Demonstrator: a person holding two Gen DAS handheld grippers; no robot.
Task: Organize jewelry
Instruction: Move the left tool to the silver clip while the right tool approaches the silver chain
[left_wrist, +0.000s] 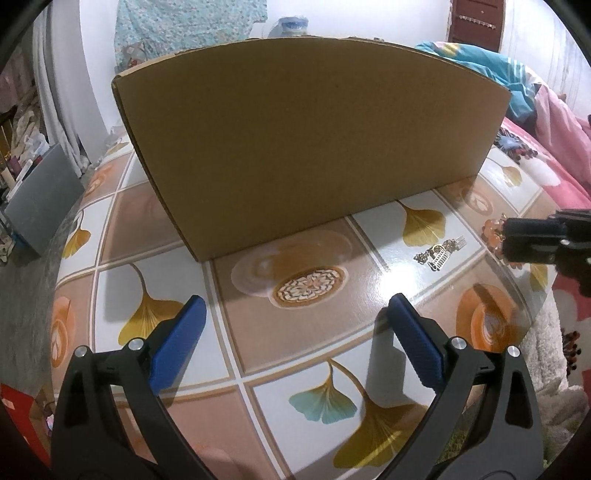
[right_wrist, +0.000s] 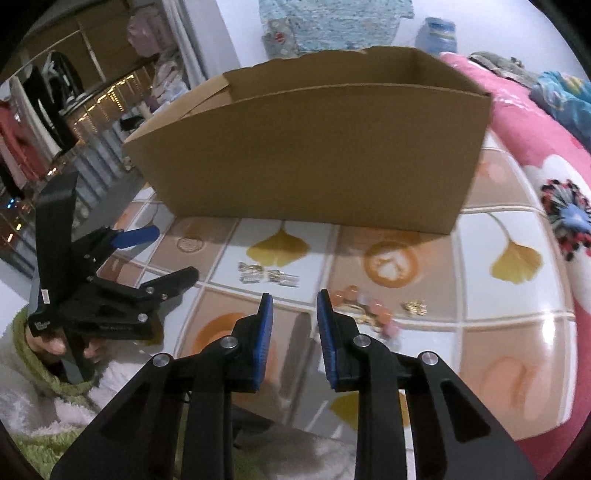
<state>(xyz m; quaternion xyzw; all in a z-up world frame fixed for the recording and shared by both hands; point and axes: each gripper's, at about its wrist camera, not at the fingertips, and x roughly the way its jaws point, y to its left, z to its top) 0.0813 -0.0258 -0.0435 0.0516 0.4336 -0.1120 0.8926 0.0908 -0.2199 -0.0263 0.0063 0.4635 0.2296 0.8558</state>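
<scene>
The left hand-held gripper (left_wrist: 297, 308) hangs over the near left part of the bench (left_wrist: 303, 354), its blue pads spread as wide as they go, with nothing between them but the patterned cover. The box (left_wrist: 295, 147) stands at the far side, open at the top; only its plain front wall faces the left camera.

The jewelry lies on the bench in front of the box, toward the right. The silver clips (right_wrist: 267, 277) lie furthest left, their long axis running left to right, roughly parallel to the box's front wall. Next comes the pink beaded piece (right_wrist: 369, 310), then a small gold piece (right_wrist: 414, 307) just to its right.

The right hand-held gripper (right_wrist: 294, 295) is clearly the nearer of the two. Its jaws stand narrowly apart and hold nothing, with bare bench showing in the gap. The beaded piece lies just ahead and to the right of its right pad, very near, though whether they touch cannot be told. My guess is the next move is a short shift right to bring the beads between the pads.

No brand or writing on the box or bench can be read. A small white label on the left gripper's body is too blurred to make out.
</scene>
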